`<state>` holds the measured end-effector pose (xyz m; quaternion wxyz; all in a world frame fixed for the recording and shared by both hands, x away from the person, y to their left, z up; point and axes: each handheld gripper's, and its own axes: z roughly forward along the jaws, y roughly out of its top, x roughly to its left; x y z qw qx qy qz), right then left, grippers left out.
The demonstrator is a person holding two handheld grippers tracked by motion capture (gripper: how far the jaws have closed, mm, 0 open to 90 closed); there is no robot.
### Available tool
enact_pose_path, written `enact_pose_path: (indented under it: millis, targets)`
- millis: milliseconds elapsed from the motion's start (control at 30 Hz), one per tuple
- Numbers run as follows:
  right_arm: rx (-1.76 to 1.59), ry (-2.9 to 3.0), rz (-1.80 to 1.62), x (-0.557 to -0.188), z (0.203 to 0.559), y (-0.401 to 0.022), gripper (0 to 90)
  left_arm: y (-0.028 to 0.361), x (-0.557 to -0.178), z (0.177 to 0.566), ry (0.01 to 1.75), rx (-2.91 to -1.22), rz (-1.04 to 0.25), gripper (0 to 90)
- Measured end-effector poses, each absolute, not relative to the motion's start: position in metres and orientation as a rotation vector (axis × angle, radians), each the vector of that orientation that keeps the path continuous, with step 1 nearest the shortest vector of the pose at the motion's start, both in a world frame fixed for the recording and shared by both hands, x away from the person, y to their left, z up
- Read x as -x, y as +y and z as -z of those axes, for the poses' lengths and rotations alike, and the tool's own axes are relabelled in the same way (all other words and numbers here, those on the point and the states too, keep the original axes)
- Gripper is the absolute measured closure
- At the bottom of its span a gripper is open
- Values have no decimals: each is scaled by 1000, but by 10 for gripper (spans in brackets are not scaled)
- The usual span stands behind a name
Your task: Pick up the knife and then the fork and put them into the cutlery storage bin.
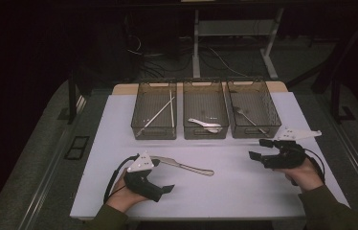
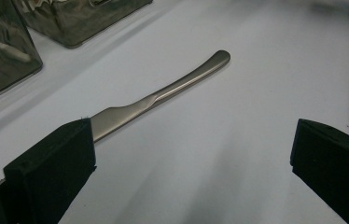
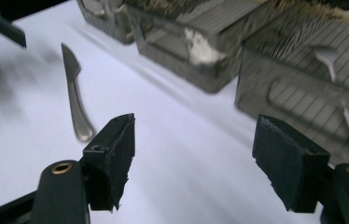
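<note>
- A table knife (image 1: 183, 166) lies flat on the white surface (image 1: 229, 191), in the near half, between the person's two hands; nothing grips it.
- Its blade end points toward the left hand-held gripper (image 1: 160, 190) and disappears under that gripper's grey plate in the high view; its rounded handle end points toward the right.
- The left hand-held gripper rests low on the surface at the near left, jaws spread wide with nothing between them. In the left gripper view the knife (image 2: 163, 95) runs away from beside one jaw, its blade passing behind that jaw's tip; I cannot tell whether they touch.
- The right hand-held gripper (image 1: 258, 149) is at the near right, well apart from the knife, just in front of the right-hand tray. Its jaws stand spread and hold nothing; bare surface shows between them in the right gripper view (image 3: 193, 163).
- Three dark mesh trays stand side by side at the far edge of the surface: the left tray (image 1: 139, 115) holds chopsticks (image 1: 160, 112), the middle tray (image 1: 189, 103) holds white spoons (image 1: 205, 124), the right tray (image 1: 269, 112) holds a fork (image 1: 249, 117).
- The knife is well short of all three trays.
</note>
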<state>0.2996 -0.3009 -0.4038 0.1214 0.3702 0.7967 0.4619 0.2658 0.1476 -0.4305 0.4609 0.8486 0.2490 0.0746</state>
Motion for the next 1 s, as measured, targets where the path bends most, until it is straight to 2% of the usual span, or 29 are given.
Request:
enact_pose_path:
  millis: [200,367,467,633,800,1000]
  targets:
    - [-1083,2337,-1346,-282,420,-297,272,147,-267,430,612,-2091,-186,0]
    - [-1069,2364,-1315,-267,431,-293,256,146,-269,427,608,-2091,-199,89]
    - [-1062,2374,-1307,-261,434,-292,254,145,-274,422,594,-2089,-213,180]
    - [-1064,2369,-1311,-261,434,-293,254,139,-291,417,579,-2108,-213,451]
    - [-1072,2365,-1317,-261,434,-293,254,129,-310,418,581,-2168,-204,672]
    - [-1072,2367,-1311,-261,434,-293,254,115,-335,427,616,-2244,-225,846]
